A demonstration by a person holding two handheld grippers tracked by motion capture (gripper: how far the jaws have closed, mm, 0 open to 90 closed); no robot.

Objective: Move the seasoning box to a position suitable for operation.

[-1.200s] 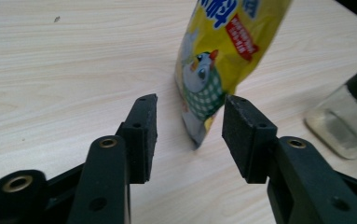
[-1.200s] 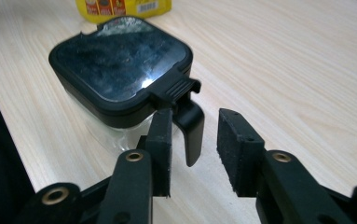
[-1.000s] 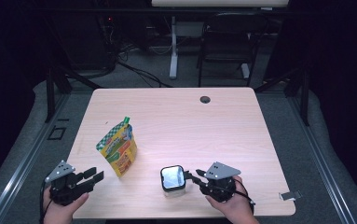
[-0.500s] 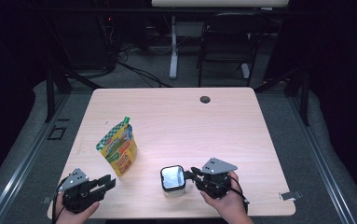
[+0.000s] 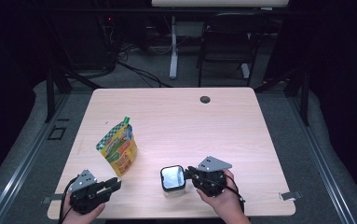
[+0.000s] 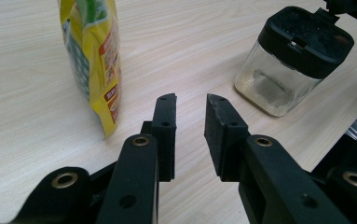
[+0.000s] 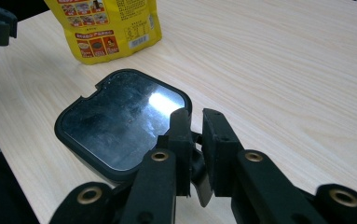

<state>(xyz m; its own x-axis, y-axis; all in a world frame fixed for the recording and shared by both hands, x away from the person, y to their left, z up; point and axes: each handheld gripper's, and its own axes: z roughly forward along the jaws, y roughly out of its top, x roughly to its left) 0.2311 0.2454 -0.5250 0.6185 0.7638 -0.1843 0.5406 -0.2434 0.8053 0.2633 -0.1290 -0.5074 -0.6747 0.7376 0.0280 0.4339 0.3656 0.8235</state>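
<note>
Right gripper (image 7: 194, 122): its black jaws have just been closing and now stand narrowly apart at the near rim of the square black hinged lid (image 7: 120, 121) of a clear glass jar (image 5: 173, 179). Nothing is visibly pinched between the pads; the left one overlaps the lid's edge, and contact cannot be confirmed.

Left gripper (image 6: 191, 123): its jaws have likewise been closing and stand apart on nothing, low over the pale wood-grain table (image 5: 223, 126), aimed between the upright yellow-and-green foil pouch (image 6: 92, 60) and the jar.

Position: the jar stands near the table's front edge, just beside the right gripper, with a thin layer of pale granules at its bottom; the pouch stands apart on its left.

Risks, as a judgement: a shallow hold on the lid's rim may slip, or may tip or drag the unsteadied jar toward the near edge. The left gripper, passing close, could topple the lightly standing pouch.

Surroundings: a small dark grommet (image 5: 205, 99) sits far back; nothing obstructs either gripper.
</note>
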